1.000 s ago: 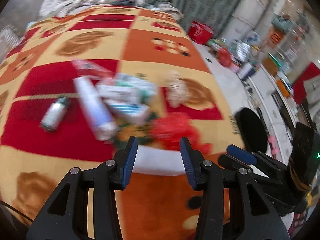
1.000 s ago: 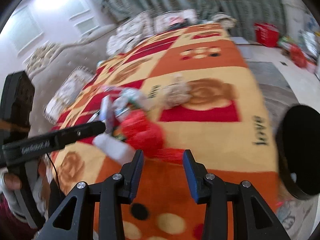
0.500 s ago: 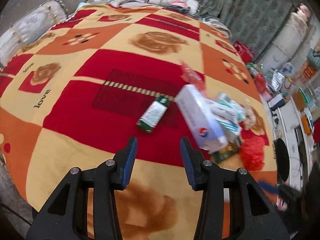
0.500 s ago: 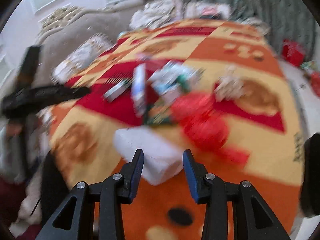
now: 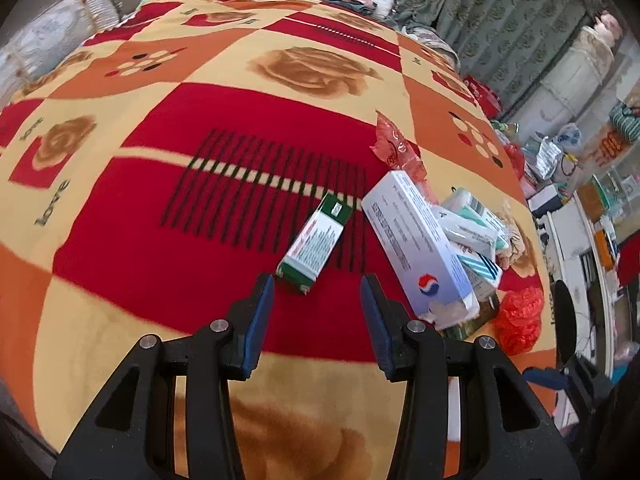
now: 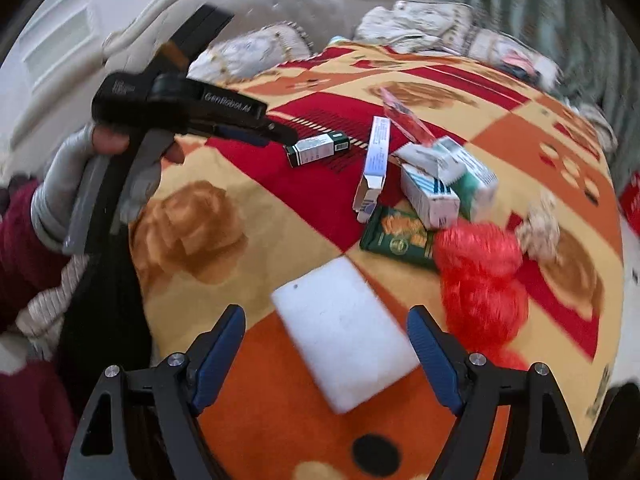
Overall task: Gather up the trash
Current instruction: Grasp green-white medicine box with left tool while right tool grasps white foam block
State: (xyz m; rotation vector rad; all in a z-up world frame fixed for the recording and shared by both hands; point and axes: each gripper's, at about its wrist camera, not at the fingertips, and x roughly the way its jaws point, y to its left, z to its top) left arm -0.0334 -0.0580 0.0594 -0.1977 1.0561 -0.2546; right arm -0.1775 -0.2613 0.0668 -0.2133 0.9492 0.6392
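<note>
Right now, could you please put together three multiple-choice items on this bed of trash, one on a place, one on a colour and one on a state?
1. Where does the white foam block lie?
A. Just ahead of the right tool, between its open fingers' lines
B. On top of the box pile
C. On the floor

2. What colour is the crumpled mesh bag?
A. Blue
B. Red
C. White

3. How is the left tool now?
A. Shut on the small green-and-white box
B. Open, empty, short of that box
C. Shut on the long white box

Answers: 1 A, the block sits on the blanket between the fingers' lines. 2 B, the mesh is bright red. 3 B, nothing lies between its pads.
</note>
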